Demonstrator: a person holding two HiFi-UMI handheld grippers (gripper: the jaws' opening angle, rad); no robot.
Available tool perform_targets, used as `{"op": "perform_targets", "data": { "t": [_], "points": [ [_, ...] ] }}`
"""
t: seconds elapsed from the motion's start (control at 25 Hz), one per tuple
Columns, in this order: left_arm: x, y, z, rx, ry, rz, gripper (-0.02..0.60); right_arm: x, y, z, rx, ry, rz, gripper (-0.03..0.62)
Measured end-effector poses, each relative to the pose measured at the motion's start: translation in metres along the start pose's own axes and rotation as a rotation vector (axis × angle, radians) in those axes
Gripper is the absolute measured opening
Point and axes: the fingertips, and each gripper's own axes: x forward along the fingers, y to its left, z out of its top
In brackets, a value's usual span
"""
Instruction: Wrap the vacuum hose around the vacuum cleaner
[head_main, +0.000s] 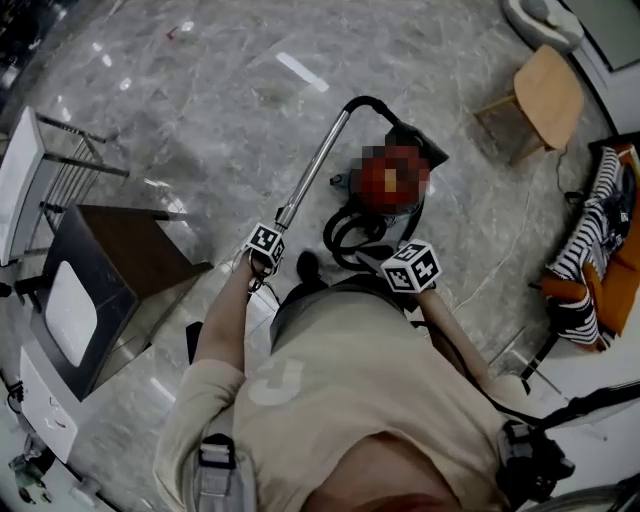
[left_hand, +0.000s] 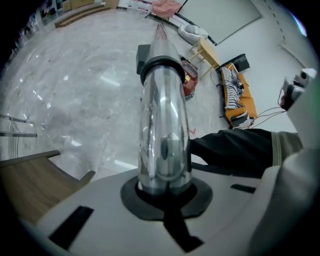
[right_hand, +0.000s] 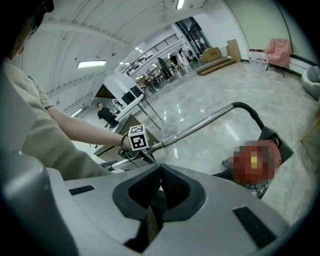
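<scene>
One grey marble floor (head_main: 200, 110) fills the head view. One dark wooden table (head_main: 120, 270), at nine o'clock of the person. One orange seat with striped cloth (head_main: 590, 235), at three o'clock, well apart from the rest. One pale wooden chair (head_main: 540, 100), at two o'clock. One vacuum cleaner (head_main: 395, 205), red body with black parts, standing on the floor at twelve o'clock, just ahead of the person. One metal tube (head_main: 315, 172), slanting from the left gripper up toward twelve o'clock and ending in a black curved bend above the cleaner. One black vacuum hose (head_main: 342, 235), lying in loops on the floor at the cleaner's seven o'clock side, touching its body, not wound around it. One left gripper (left_hand: 165, 192), jaws closed tight around the lower end of the metal tube, which runs straight out from between them. One right gripper (right_hand: 159, 192), jaws pressed together with nothing between them, held near the cleaner at its six o'clock side.
</scene>
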Motion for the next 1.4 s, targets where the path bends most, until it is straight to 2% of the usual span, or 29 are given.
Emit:
{"op": "perform_targets", "data": {
  "t": [0.12, 0.32, 0.48, 0.68, 0.88, 1.0, 1.2, 1.4],
  "points": [
    [0.001, 0.016, -0.001, -0.035, 0.012, -0.036, 0.005, 0.004, 0.001, -0.013, 0.03, 0.041, -0.025, 0.005],
    [0.011, 0.027, -0.021, -0.156, 0.051, -0.106, 0.005, -0.002, 0.006, -0.028, 0.082, 0.049, -0.076, 0.005],
    [0.019, 0.027, -0.046, -0.208, 0.089, -0.095, 0.005, -0.012, -0.001, -0.03, 0.107, 0.004, -0.091, 0.003],
    [0.016, 0.004, -0.073, -0.212, 0.11, -0.027, 0.005, -0.029, -0.008, -0.045, 0.127, -0.03, -0.048, 0.004],
    [0.011, -0.023, -0.1, -0.227, 0.116, 0.004, 0.005, -0.038, -0.01, -0.064, 0.078, -0.067, 0.013, 0.004],
    [0.013, -0.03, -0.105, -0.197, 0.128, 0.042, 0.005, -0.037, -0.011, -0.073, 0.059, -0.064, 0.052, 0.005],
    [0.024, -0.013, -0.118, -0.177, 0.134, 0.074, 0.006, -0.022, 0.003, -0.069, -0.009, -0.012, 0.039, 0.005],
    [0.05, 0.032, -0.103, -0.179, 0.118, 0.009, 0.006, 0.009, 0.0, -0.051, 0.106, -0.018, -0.034, 0.005]
  ]
}}
